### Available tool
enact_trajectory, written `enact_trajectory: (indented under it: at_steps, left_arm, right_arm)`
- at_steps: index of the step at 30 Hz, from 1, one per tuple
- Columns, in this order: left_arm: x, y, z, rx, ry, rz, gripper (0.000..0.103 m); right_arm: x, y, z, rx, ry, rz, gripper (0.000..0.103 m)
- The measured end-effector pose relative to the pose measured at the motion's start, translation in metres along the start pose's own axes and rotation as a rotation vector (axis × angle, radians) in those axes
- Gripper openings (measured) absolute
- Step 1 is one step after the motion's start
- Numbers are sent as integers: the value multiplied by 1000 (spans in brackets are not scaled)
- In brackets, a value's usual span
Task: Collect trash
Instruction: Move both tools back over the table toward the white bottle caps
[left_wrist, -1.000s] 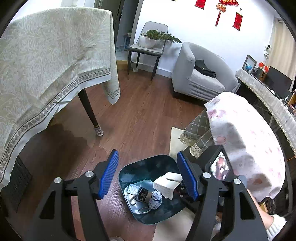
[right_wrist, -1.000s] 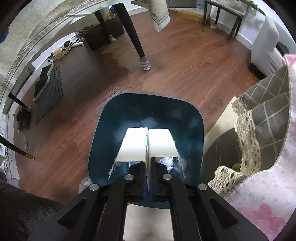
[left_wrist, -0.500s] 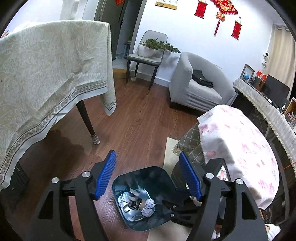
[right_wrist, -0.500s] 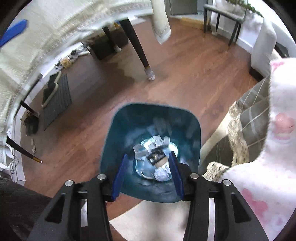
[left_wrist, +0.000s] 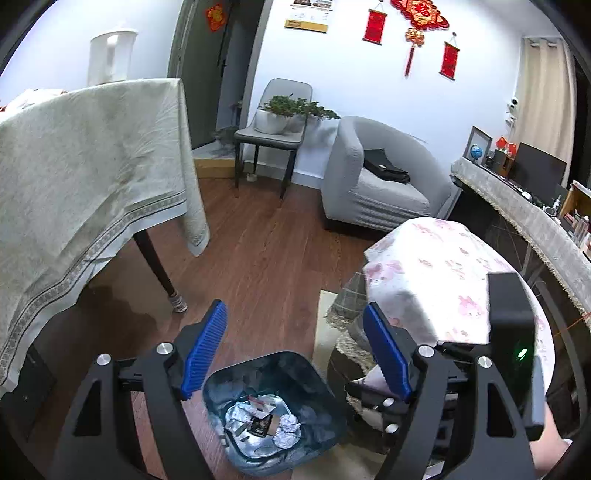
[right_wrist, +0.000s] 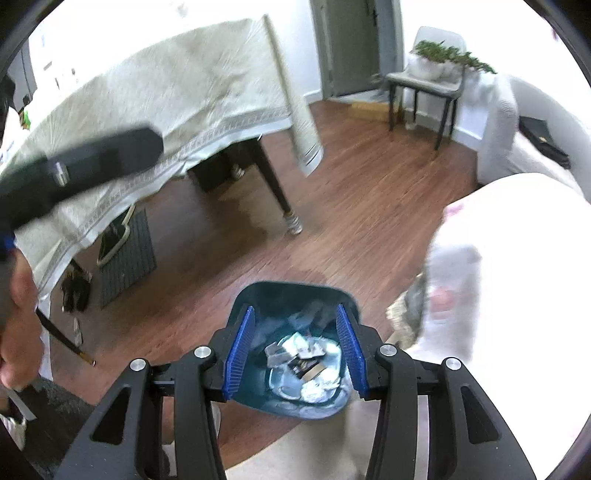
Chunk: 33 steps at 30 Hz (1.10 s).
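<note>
Below both grippers, trash bin (right_wrist: 295, 295) with wrappers (right_wrist: 306, 354), right fingers (right_wrist: 349, 343) apart, empty, left fingers (left_wrist: 205, 345) widening, empty

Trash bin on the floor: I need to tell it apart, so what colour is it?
Dark teal-blue trash bin, clearest in the right wrist view.

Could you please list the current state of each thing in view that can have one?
Bin: upright on the floor, no lid, trash inside.
Left gripper: empty, fingers opening.
Right gripper: open, empty.
Door: closed.
Chair: holds a potted plant.
</note>
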<state>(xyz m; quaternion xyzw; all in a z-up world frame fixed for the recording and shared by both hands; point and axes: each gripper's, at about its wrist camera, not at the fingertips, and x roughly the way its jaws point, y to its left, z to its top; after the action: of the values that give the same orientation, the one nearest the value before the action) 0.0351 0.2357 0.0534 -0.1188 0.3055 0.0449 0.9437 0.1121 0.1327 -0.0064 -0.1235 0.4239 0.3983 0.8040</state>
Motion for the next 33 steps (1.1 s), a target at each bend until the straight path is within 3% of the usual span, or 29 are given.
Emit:
enact_trajectory:
  at_steps: [18, 33]
  left_arm:
    - [36, -111, -3, 99, 27, -132, 80]
    - [89, -210, -17, 226, 94, -239, 80]
  right_arm:
    - [-87, -122, -23, 163, -153, -140, 54]
    - [-132, -207, -53, 257, -195, -233, 62]
